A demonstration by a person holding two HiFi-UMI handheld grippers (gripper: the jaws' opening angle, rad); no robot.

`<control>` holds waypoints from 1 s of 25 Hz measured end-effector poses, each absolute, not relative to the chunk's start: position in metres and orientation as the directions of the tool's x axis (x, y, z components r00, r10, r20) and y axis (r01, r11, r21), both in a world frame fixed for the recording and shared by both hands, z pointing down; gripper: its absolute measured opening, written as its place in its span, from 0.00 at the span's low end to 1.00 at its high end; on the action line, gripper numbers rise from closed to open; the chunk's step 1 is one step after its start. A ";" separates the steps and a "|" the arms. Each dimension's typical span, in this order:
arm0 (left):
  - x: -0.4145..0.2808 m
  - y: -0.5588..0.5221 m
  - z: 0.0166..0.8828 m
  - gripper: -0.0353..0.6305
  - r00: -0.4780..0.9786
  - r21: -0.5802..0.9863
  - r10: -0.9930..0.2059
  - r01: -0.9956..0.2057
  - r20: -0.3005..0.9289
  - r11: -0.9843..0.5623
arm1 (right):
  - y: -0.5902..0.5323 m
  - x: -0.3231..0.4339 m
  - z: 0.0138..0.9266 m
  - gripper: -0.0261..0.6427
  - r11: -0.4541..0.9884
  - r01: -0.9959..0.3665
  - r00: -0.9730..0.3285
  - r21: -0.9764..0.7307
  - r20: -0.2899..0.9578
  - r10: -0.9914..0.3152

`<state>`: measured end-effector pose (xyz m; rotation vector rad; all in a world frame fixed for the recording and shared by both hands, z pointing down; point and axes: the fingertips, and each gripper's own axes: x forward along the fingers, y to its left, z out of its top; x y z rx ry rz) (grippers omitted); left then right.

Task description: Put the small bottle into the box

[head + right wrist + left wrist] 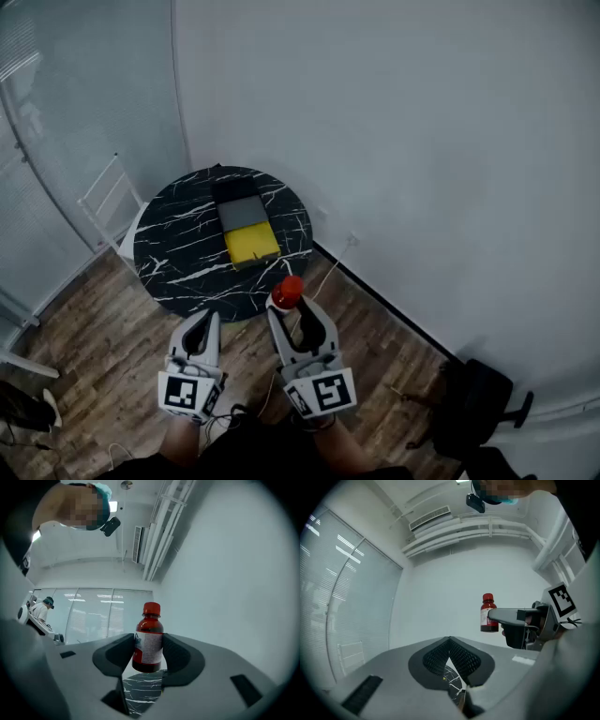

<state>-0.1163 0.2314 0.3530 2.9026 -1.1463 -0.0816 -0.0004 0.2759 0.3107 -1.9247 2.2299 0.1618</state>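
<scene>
A small dark-red bottle (147, 641) with a red cap and white label stands upright between the pads of my right gripper (148, 652), which is shut on it. In the head view the bottle (287, 292) hangs just off the near edge of the round black marble table (178, 253), at the tip of the right gripper (286, 307). The box (246, 225) lies on the table with black, grey and yellow sections. My left gripper (200, 330) hangs to the left, jaws closed on nothing. The left gripper view shows its pads meeting (451, 658) and the bottle (488, 614) to the right.
A white folding chair (111, 204) stands at the table's left by a glass partition. A dark chair or bag (473, 403) sits on the wood floor at lower right. A white wall runs behind the table. Another person is visible far off (43, 610).
</scene>
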 end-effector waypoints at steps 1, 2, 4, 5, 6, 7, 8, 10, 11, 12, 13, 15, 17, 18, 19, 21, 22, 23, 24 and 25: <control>-0.120 0.229 0.353 0.05 0.731 0.036 -0.681 -0.680 -0.043 -0.732 | 0.273 -0.004 0.312 0.31 0.147 -0.988 -0.135 -0.042 -0.213 -0.968; -0.123 0.227 0.354 0.05 0.733 0.036 -0.679 -0.678 -0.043 -0.734 | 0.271 -0.008 0.313 0.31 0.144 -0.989 -0.132 -0.042 -0.212 -0.968; -0.129 0.223 0.356 0.05 0.741 0.040 -0.670 -0.669 -0.039 -0.742 | 0.267 -0.017 0.314 0.31 0.138 -0.989 -0.126 -0.044 -0.212 -0.969; -0.132 0.222 0.357 0.05 0.747 0.041 -0.663 -0.662 -0.036 -0.748 | 0.266 -0.021 0.314 0.31 0.136 -0.990 -0.124 -0.048 -0.211 -0.970; -0.135 0.221 0.358 0.05 0.752 0.039 -0.658 -0.657 -0.032 -0.753 | 0.265 -0.025 0.314 0.31 0.136 -0.989 -0.122 -0.054 -0.210 -0.970; -0.138 0.220 0.359 0.05 0.756 0.037 -0.654 -0.653 -0.030 -0.757 | 0.264 -0.028 0.315 0.31 0.136 -0.989 -0.121 -0.062 -0.208 -0.971; -0.141 0.219 0.360 0.05 0.760 0.036 -0.650 -0.649 -0.030 -0.760 | 0.263 -0.031 0.315 0.31 0.135 -0.988 -0.118 -0.069 -0.205 -0.972; -0.148 0.217 0.366 0.05 0.762 0.042 -0.647 -0.645 -0.025 -0.763 | 0.262 -0.033 0.318 0.31 0.124 -0.990 -0.107 -0.074 -0.195 -0.975; -0.150 0.216 0.370 0.05 0.761 0.051 -0.648 -0.647 -0.015 -0.761 | 0.262 -0.033 0.320 0.31 0.117 -0.990 -0.101 -0.075 -0.189 -0.977; -0.152 0.214 0.374 0.05 0.760 0.062 -0.650 -0.649 -0.004 -0.758 | 0.262 -0.033 0.323 0.31 0.111 -0.991 -0.095 -0.078 -0.184 -0.978; -0.152 0.213 0.378 0.05 0.759 0.075 -0.651 -0.649 0.007 -0.757 | 0.262 -0.032 0.326 0.31 0.106 -0.991 -0.091 -0.080 -0.177 -0.980; -0.149 0.213 0.389 0.05 0.765 0.097 -0.644 -0.642 0.018 -0.760 | 0.261 -0.028 0.334 0.31 0.099 -0.992 -0.085 -0.081 -0.158 -0.984; -0.143 0.210 0.397 0.05 0.772 0.109 -0.636 -0.634 0.019 -0.766 | 0.255 -0.021 0.340 0.31 0.093 -0.992 -0.080 -0.088 -0.144 -0.986; -0.140 0.207 0.399 0.05 0.772 0.109 -0.635 -0.634 0.022 -0.766 | 0.250 -0.016 0.343 0.31 0.092 -0.991 -0.079 -0.095 -0.139 -0.987; -0.136 0.202 0.401 0.05 0.771 0.106 -0.637 -0.635 0.027 -0.765 | 0.245 -0.011 0.346 0.31 0.092 -0.990 -0.077 -0.103 -0.136 -0.988; -0.127 0.193 0.404 0.05 0.766 0.095 -0.642 -0.643 0.038 -0.760 | 0.234 0.001 0.350 0.31 0.095 -0.989 -0.079 -0.117 -0.135 -0.988; -0.122 0.188 0.405 0.05 0.763 0.092 -0.645 -0.646 0.041 -0.758 | 0.229 0.007 0.352 0.31 0.099 -0.988 -0.082 -0.121 -0.136 -0.987; -0.117 0.182 0.406 0.05 0.760 0.090 -0.649 -0.650 0.043 -0.755 | 0.223 0.013 0.353 0.31 0.104 -0.987 -0.087 -0.124 -0.139 -0.987; -0.111 0.176 0.407 0.05 0.756 0.089 -0.653 -0.654 0.047 -0.751 | 0.216 0.018 0.353 0.31 0.111 -0.986 -0.093 -0.125 -0.142 -0.986; -0.104 0.169 0.408 0.05 0.751 0.088 -0.658 -0.660 0.052 -0.746 | 0.208 0.025 0.354 0.31 0.119 -0.985 -0.101 -0.125 -0.144 -0.984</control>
